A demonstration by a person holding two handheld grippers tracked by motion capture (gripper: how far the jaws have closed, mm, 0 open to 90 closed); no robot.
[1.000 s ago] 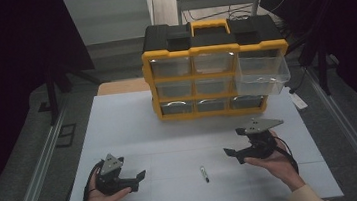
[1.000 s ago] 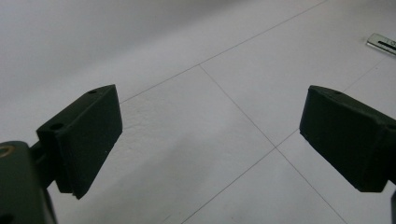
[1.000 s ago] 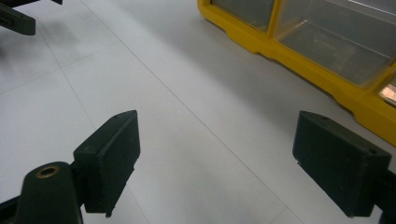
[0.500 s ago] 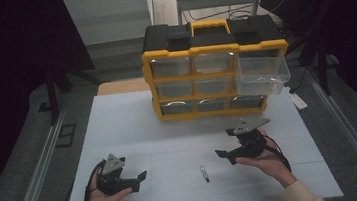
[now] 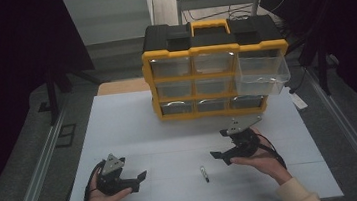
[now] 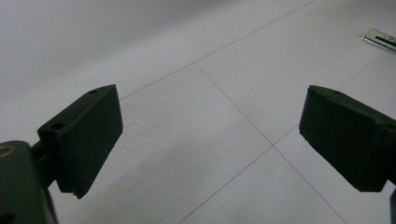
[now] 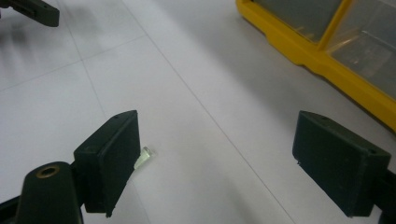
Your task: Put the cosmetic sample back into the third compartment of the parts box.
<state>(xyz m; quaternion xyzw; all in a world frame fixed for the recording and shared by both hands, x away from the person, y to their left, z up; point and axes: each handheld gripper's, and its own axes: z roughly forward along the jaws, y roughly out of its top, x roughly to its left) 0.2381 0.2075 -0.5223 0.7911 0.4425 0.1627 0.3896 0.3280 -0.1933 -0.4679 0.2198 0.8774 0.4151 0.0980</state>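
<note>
From the high view, a small dark pen-like piece [image 5: 204, 173] lies on the white desk [image 5: 134, 130] just ahead-left of the right gripper [image 5: 221, 156], its long axis running roughly toward the storage cabinet [image 5: 213, 66], with the left gripper [image 5: 142, 180] farther off, so the right hand is nearer. The left gripper view has its jaws spread wide over bare desk. In the right gripper view the jaws gape wide and empty, and what may be the piece's pale tip [image 7: 144, 156] peeks out beside the left jaw
</note>
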